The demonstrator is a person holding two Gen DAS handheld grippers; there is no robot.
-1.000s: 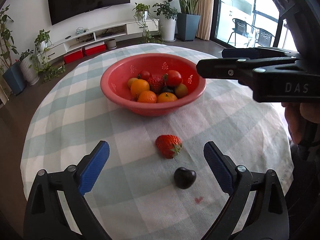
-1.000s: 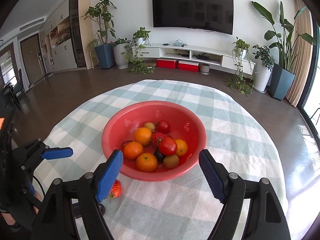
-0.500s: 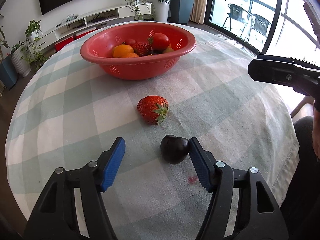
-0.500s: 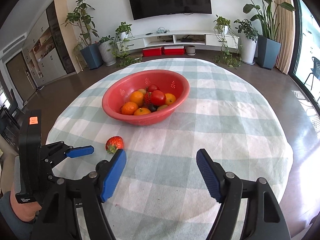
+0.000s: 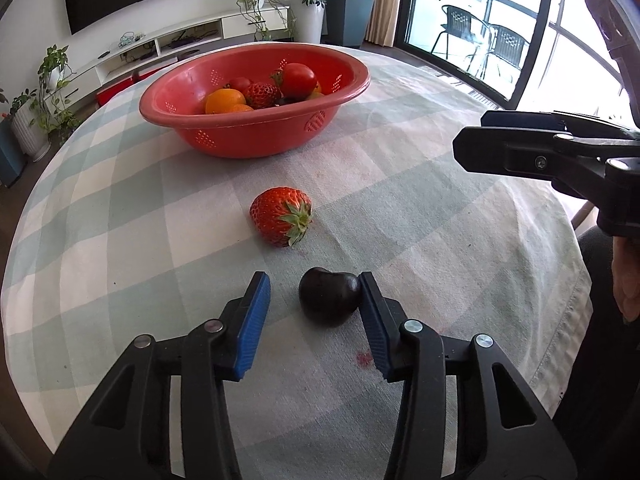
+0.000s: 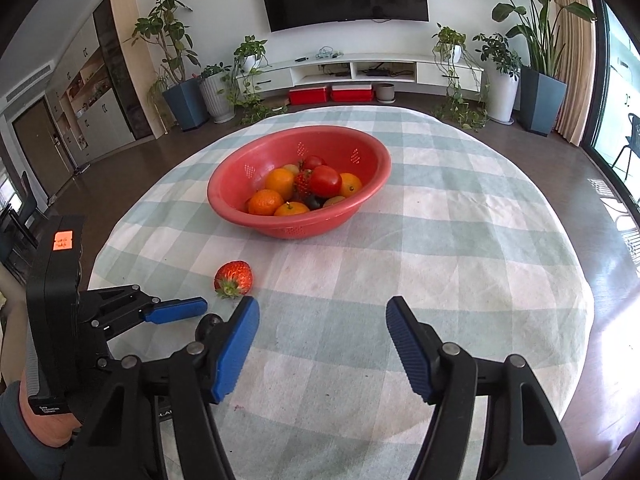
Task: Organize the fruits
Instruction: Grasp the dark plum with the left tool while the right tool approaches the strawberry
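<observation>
A dark cherry point(image 5: 329, 301) lies on the checked tablecloth between the blue pads of my left gripper point(image 5: 314, 312). The right pad touches it and the left pad stands a little apart, so the gripper is still open. A red strawberry point(image 5: 281, 221) lies just beyond it, also in the right wrist view point(image 6: 233, 279). A red colander bowl point(image 5: 256, 136) holds oranges, tomatoes and a strawberry. My right gripper point(image 6: 322, 340) is open and empty, raised over the table's near part. In that view the cherry point(image 6: 209, 325) shows partly behind my finger.
The round table's edge point(image 5: 576, 264) drops off close on the right. A small red stain point(image 5: 363, 358) marks the cloth near the cherry. The right gripper's body point(image 5: 560, 160) hangs at the right of the left wrist view. Plants, a TV shelf and windows stand far behind.
My left gripper has come down and forward around the cherry and its jaws have narrowed. My right gripper has drawn back from the bowl toward the near table edge.
</observation>
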